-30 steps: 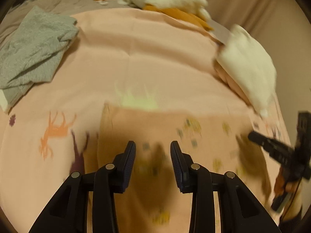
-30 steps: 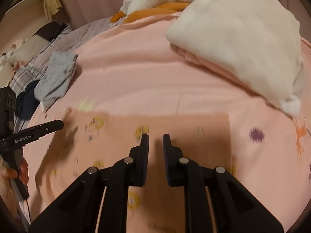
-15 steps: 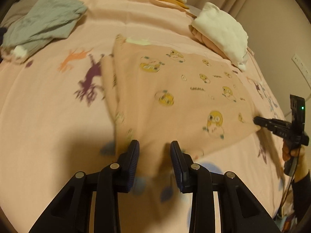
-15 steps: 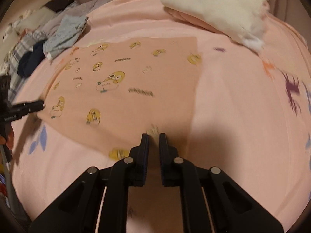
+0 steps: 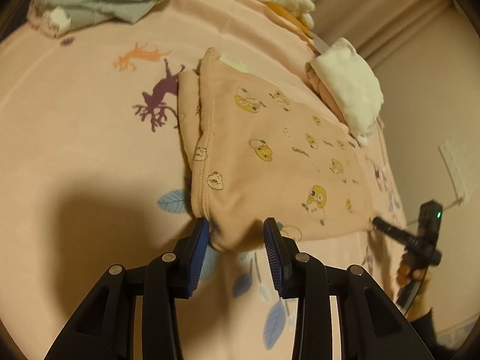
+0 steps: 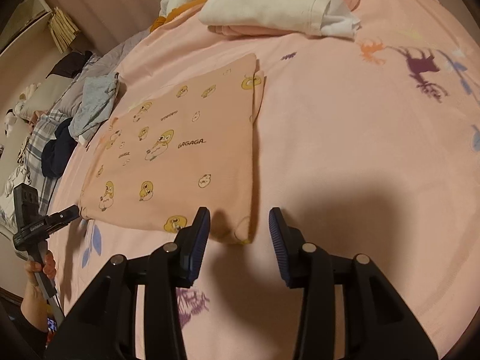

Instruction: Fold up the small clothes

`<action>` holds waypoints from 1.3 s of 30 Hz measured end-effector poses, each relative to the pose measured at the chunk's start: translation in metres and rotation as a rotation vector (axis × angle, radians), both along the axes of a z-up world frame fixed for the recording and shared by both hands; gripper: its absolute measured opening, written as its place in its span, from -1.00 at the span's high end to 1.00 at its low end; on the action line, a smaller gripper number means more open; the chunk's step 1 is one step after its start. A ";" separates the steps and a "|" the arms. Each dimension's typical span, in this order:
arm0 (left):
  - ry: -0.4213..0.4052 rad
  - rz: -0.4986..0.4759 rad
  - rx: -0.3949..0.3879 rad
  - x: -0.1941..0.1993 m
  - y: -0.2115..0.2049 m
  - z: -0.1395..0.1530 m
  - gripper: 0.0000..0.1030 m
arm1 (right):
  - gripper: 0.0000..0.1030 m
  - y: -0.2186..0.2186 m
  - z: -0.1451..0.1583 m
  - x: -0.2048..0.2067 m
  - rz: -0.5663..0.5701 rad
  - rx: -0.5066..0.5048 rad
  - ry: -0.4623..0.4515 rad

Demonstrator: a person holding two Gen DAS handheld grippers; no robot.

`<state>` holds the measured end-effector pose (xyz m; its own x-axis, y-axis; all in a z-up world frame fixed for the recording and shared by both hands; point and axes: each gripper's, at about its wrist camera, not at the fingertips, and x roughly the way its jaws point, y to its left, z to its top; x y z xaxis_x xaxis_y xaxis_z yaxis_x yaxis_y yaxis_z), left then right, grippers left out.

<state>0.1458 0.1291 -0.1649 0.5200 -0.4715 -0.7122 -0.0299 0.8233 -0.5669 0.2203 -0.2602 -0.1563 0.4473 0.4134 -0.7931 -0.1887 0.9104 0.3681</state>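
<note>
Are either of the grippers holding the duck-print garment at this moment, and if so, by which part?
Nothing is held. The left gripper and right gripper are both open at the near corners of the duck-print garment, which lies flat on the bed.

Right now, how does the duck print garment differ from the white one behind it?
The duck print garment is peach with yellow ducks and lettering; the white garment is plain. The duck one lies spread flat in a broad rectangle, directly on the bedsheet; the white one is a thicker bundle resting on a pink folded piece. Both are folded.
</note>
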 end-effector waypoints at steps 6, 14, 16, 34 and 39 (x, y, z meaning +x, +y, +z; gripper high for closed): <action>0.025 0.019 0.050 -0.001 0.001 -0.002 0.76 | 0.92 -0.001 0.009 -0.003 -0.017 -0.064 -0.024; 0.042 0.020 0.135 -0.012 0.015 -0.001 0.83 | 0.88 -0.026 0.003 -0.002 -0.111 -0.140 0.015; 0.038 0.036 0.093 -0.017 0.023 0.001 0.69 | 0.82 -0.026 0.014 -0.008 -0.121 -0.141 -0.037; 0.048 0.091 -0.240 0.057 0.019 -0.011 -0.10 | 0.48 0.109 0.015 0.040 0.135 0.064 -0.059; 0.065 0.099 -0.192 0.078 0.012 -0.009 0.19 | 0.48 0.154 0.016 0.087 0.149 0.027 -0.081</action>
